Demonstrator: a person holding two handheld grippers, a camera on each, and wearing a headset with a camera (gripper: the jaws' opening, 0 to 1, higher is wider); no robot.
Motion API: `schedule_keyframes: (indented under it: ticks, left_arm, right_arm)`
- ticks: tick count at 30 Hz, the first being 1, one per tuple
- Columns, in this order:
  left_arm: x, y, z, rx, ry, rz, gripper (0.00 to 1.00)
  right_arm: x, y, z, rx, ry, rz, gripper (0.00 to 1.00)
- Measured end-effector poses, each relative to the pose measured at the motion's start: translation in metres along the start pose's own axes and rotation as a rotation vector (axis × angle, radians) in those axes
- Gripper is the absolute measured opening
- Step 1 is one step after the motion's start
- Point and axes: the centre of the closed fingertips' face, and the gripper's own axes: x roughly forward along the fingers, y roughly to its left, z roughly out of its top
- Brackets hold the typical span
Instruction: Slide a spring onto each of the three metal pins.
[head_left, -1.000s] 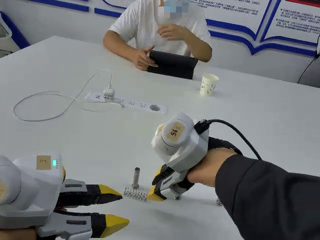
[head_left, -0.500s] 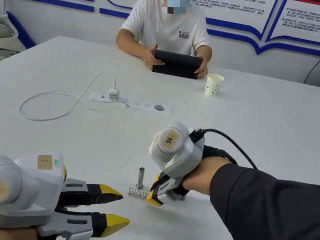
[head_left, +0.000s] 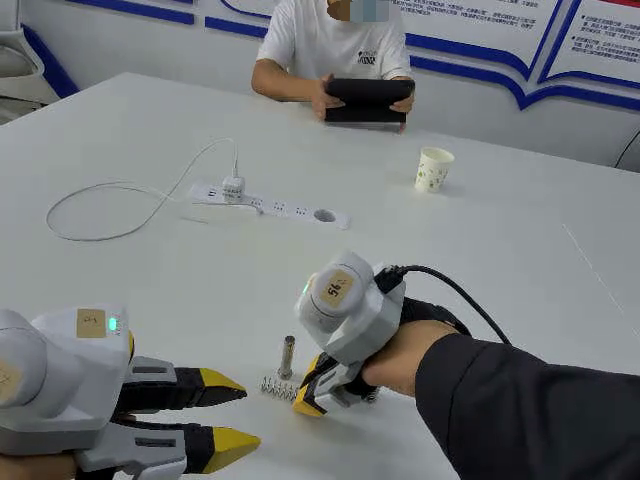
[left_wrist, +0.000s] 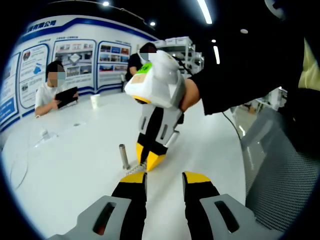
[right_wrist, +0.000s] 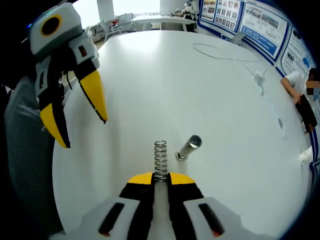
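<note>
Changed in the last second: the seated person opposite now grips the tablet with both hands. Right gripper: fingers closed on one end of the spring, which lies flat on the white surface, just beside the upright metal pin. Left gripper: fingers apart, holding nothing, near the spring.

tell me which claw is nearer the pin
Right. The right claw sits just beside the pin, shut on one end of the spring lying at the pin's foot. The left claw hangs open farther off, apart from both.
</note>
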Motion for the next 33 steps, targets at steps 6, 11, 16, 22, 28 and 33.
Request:
schedule_keyframes:
  ticks: [6,11,16,22,28,33]
  left_arm:
    - [0.001,0.001,-0.002,-0.003,0.004,0.004,0.29]
    - [0.003,0.001,0.001,0.000,0.000,0.001,0.29]
    - [0.005,0.001,0.003,0.005,-0.001,-0.001,0.29]
    - [0.006,0.000,0.006,0.011,-0.004,-0.006,0.29]
    - [0.009,-0.004,0.010,0.025,-0.005,-0.018,0.29]
    - [0.012,-0.009,0.014,0.038,-0.005,-0.035,0.28]
  right_arm:
    - [-0.009,0.008,0.000,-0.018,-0.006,0.008,0.11]
    - [-0.021,0.017,0.002,-0.034,-0.021,0.019,0.11]
    - [-0.035,0.024,0.003,-0.065,-0.037,0.021,0.11]
    - [-0.050,0.034,0.004,-0.098,-0.055,0.022,0.11]
    - [-0.063,0.044,0.006,-0.131,-0.069,0.021,0.11]
    - [-0.070,0.055,0.008,-0.170,-0.068,0.031,0.11]
